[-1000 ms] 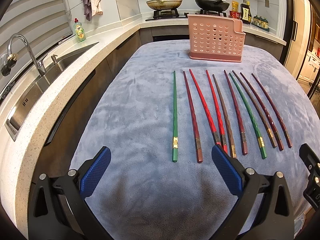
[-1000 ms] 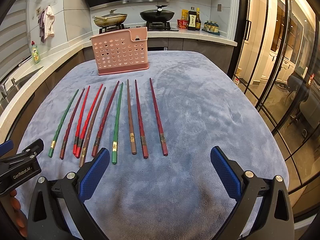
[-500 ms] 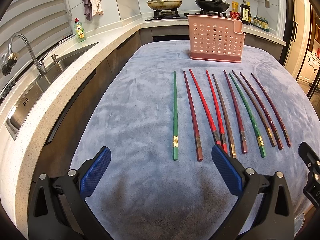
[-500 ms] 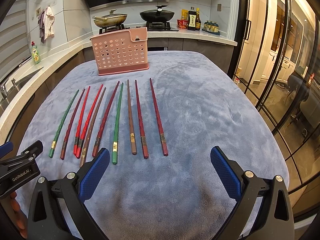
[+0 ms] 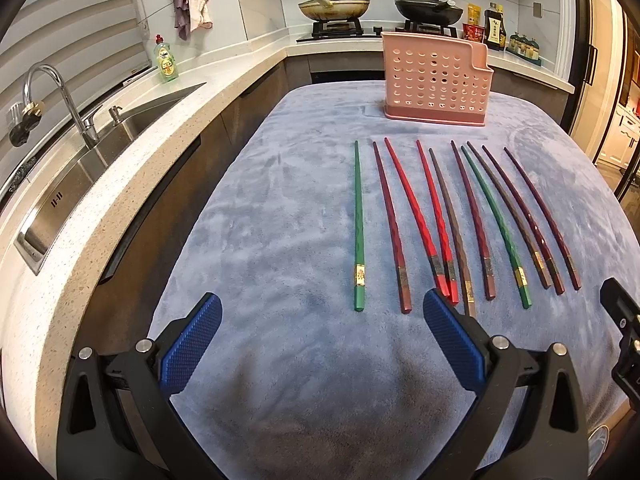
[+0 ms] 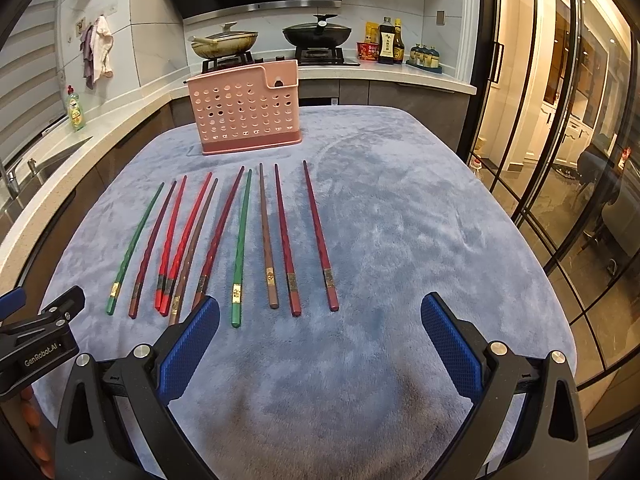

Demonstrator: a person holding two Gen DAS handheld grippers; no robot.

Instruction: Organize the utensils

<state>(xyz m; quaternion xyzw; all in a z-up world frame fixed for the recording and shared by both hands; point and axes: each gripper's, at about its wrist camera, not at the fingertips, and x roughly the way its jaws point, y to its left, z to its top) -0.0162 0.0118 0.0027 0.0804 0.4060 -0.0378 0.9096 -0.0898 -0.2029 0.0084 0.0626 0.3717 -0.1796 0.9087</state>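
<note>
Several chopsticks lie side by side on a grey-blue cloth (image 5: 280,248), tips pointing at a pink perforated utensil holder (image 5: 434,84) at the far end. A green chopstick (image 5: 358,224) is leftmost, then dark red, two bright red (image 5: 420,224), brown, and more dark ones; a second green chopstick (image 6: 240,248) lies mid-row. My left gripper (image 5: 322,340) hovers open just short of their handle ends, empty. My right gripper (image 6: 320,340) is open and empty too, near the dark red chopstick (image 6: 318,236) at the row's right end. The holder (image 6: 246,114) looks empty.
A stone counter with a sink (image 5: 92,160) and tap (image 5: 60,96) runs along the left. Dish soap (image 5: 166,60) stands behind the sink. Two pans (image 6: 272,40) sit on the stove behind the holder. Glass doors (image 6: 560,160) are to the right.
Both grippers have edged slightly forward toward the chopsticks. Nothing on the cloth has moved.
</note>
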